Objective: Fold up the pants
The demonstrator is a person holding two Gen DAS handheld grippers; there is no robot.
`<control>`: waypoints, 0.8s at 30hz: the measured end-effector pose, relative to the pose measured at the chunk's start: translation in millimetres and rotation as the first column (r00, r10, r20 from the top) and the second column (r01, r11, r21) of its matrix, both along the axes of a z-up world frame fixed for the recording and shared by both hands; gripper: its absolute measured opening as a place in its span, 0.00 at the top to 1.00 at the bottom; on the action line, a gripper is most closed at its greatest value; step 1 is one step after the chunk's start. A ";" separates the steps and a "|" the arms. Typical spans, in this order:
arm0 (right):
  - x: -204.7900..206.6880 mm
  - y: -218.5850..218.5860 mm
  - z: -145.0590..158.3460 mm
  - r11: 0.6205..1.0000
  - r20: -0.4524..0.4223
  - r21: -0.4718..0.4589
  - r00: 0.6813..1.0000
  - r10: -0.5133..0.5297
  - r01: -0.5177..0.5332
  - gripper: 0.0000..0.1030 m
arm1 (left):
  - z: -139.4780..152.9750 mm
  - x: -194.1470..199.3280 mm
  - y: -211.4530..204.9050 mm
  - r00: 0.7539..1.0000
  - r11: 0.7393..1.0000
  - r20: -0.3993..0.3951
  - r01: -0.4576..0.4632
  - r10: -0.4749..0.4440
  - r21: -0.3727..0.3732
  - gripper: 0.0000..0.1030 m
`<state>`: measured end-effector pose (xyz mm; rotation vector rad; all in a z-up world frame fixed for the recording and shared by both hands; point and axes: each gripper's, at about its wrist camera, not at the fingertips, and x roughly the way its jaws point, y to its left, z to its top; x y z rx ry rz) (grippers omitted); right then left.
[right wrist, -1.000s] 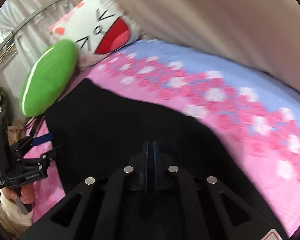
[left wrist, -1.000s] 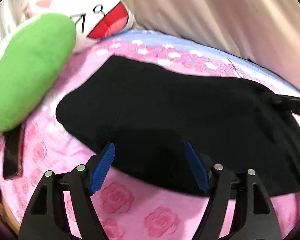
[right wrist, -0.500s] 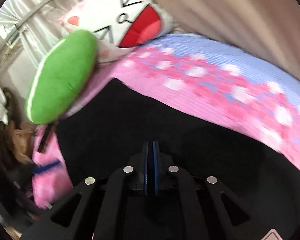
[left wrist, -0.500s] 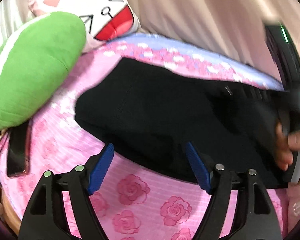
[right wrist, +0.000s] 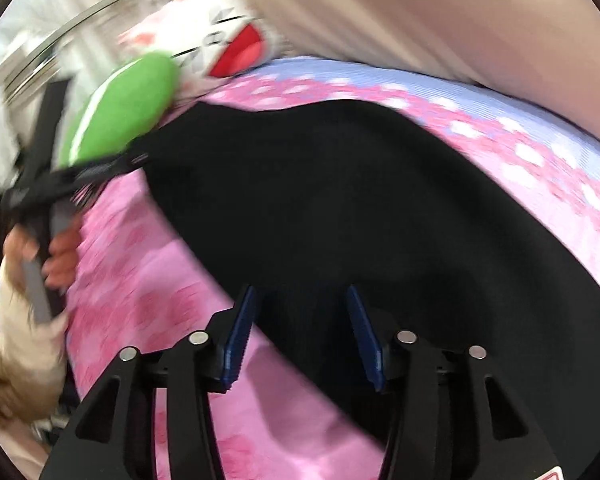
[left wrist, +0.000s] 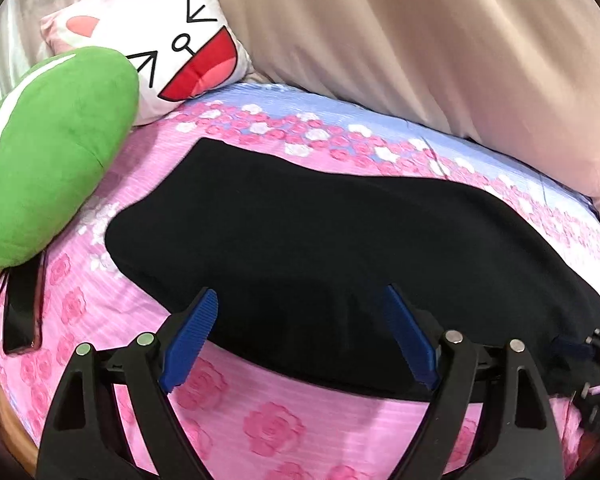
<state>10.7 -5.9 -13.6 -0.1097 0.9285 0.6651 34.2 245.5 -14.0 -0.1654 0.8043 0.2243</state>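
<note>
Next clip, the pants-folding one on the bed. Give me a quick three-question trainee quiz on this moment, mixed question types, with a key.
1. True or false: the right gripper is clamped shut on the black pants.
2. Multiple choice: what lies nearest the far left end of the pants? A) a green cushion B) a laundry basket C) a shoe
3. Short answer: what is between the left gripper's blue fingers?

Key
1. False: its fingers stand apart, over the near edge of the pants.
2. A
3. The near edge of the pants and some pink rose bedsheet; the fingers are open, gripping nothing.
</note>
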 end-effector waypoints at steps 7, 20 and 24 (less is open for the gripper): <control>5.6 48.0 -19.0 0.992 0.039 -0.113 0.998 0.056 -0.051 0.92 | 0.9 -7.9 -3.3 1.000 0.999 -0.026 -0.011 0.012 0.033 0.19; 5.0 27.8 25.4 0.987 -0.003 0.108 0.993 0.120 -0.119 0.84 | -15.5 14.7 11.0 0.992 0.993 -0.086 -0.090 0.097 0.080 0.17; 24.0 8.1 26.6 0.988 -0.019 0.147 0.999 0.042 -0.038 0.78 | -40.9 20.2 22.8 0.976 0.986 -0.166 -0.125 0.142 0.107 0.15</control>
